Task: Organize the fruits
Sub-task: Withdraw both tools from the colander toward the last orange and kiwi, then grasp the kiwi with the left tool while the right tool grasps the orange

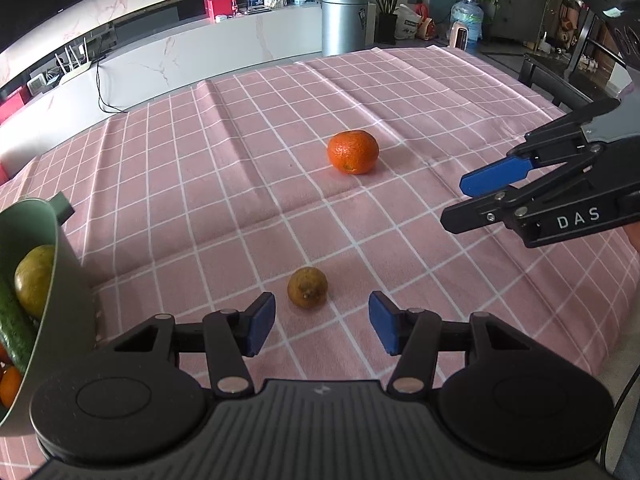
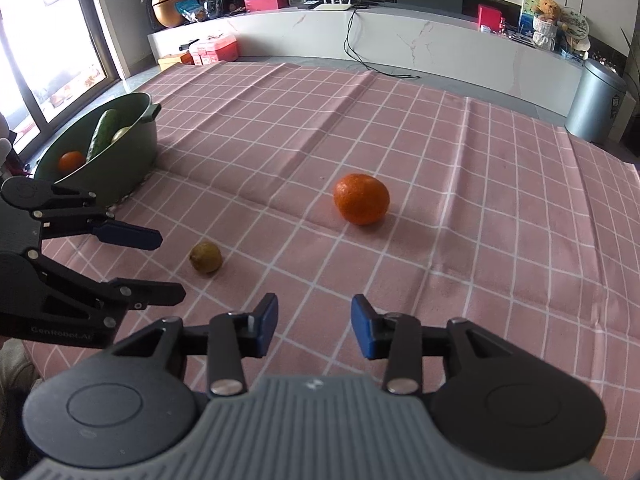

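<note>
An orange (image 1: 353, 152) lies on the pink checked tablecloth (image 1: 240, 184); it also shows in the right wrist view (image 2: 362, 199). A small brownish-green fruit (image 1: 307, 287) lies just ahead of my open, empty left gripper (image 1: 322, 326), slightly left of centre. In the right wrist view the small fruit (image 2: 205, 257) lies left of my open, empty right gripper (image 2: 314, 328). A green pot (image 1: 60, 280) at the left holds a cucumber (image 1: 14, 328), a greenish fruit (image 1: 35, 280) and small oranges. The pot (image 2: 120, 160) also shows in the right wrist view.
The right gripper (image 1: 468, 200) reaches in from the right in the left wrist view; the left gripper (image 2: 168, 264) reaches in from the left in the right wrist view. A white cabinet (image 2: 400, 44), a metal bin (image 1: 344, 24) and a dark chair (image 1: 560, 76) stand beyond the table.
</note>
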Demonstrator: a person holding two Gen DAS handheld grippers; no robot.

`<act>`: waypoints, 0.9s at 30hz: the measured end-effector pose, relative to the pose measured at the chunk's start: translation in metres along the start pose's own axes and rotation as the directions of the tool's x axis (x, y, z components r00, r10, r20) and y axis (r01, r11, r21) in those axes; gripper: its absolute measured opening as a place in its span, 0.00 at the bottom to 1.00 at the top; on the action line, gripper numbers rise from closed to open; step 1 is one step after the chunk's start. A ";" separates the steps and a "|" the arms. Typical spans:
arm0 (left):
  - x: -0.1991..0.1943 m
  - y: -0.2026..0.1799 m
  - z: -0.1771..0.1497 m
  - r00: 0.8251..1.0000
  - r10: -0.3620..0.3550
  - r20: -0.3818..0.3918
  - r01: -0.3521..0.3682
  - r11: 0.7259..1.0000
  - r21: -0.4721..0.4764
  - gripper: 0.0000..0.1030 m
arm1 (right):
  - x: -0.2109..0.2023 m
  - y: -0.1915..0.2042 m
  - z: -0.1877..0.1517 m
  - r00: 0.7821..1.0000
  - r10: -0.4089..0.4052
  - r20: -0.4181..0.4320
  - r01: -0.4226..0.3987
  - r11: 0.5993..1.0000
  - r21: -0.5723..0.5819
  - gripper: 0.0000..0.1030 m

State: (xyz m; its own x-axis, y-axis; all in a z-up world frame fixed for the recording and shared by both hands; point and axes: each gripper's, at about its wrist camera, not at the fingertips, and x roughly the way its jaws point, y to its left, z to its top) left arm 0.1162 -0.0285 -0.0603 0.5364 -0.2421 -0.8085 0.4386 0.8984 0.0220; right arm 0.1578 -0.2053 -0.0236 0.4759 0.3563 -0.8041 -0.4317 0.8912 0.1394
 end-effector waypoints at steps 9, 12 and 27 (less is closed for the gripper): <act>0.024 0.002 0.007 1.000 0.026 -0.016 -0.026 1.000 -0.012 0.62 | 0.025 -0.018 0.017 1.000 0.005 -0.004 -0.005 1.000 0.021 0.37; 0.029 0.001 0.006 0.999 0.031 -0.022 -0.031 1.000 0.002 0.62 | 0.030 -0.024 0.021 1.000 0.006 -0.005 -0.006 1.000 0.029 0.37; 0.034 0.005 0.002 1.000 -0.008 0.011 0.008 1.000 -0.003 0.29 | 0.046 -0.038 0.038 1.000 0.008 0.008 -0.009 0.997 0.071 0.37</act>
State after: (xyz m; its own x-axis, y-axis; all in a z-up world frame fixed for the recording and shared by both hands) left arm 0.1383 -0.0327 -0.0860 0.5406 -0.2534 -0.8022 0.4411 0.8974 0.0138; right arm 0.2250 -0.2120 -0.0439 0.4782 0.3656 -0.7985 -0.3800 0.9058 0.1871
